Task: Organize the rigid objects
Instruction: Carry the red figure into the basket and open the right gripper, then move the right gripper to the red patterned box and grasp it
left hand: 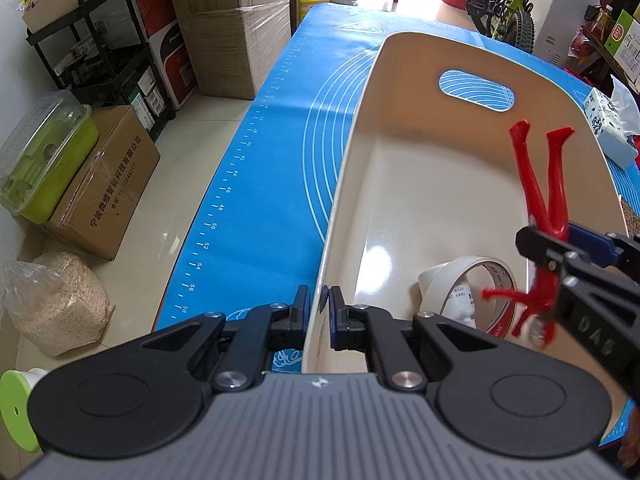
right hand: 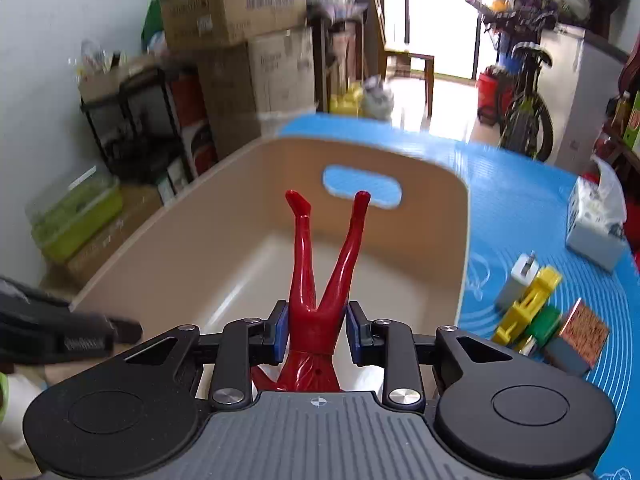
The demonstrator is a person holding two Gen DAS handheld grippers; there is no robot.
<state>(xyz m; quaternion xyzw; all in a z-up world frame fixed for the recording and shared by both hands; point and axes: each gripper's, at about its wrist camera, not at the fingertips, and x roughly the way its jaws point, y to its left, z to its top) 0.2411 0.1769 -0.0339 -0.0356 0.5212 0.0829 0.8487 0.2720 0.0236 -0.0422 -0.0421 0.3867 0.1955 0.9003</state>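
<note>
A cream plastic bin (left hand: 420, 184) with a handle slot stands on the blue mat (left hand: 272, 184). My left gripper (left hand: 320, 312) is shut on the bin's near left wall. My right gripper (right hand: 316, 332) is shut on a red toy figure (right hand: 320, 280), held upside down at the hips, legs pointing up, above the bin (right hand: 248, 240). The figure (left hand: 540, 200) and the right gripper (left hand: 560, 252) also show at the right of the left wrist view. A roll of white tape (left hand: 464, 292) lies inside the bin at its near end.
On the mat right of the bin lie a white charger (right hand: 520, 276), a yellow block piece (right hand: 528, 304), a green block (right hand: 548, 324), a brown-topped pad (right hand: 580, 332) and a tissue pack (right hand: 596, 224). Cardboard boxes (left hand: 228, 24), a black shelf (left hand: 100, 48) and a bicycle (left hand: 504, 4) stand around the table.
</note>
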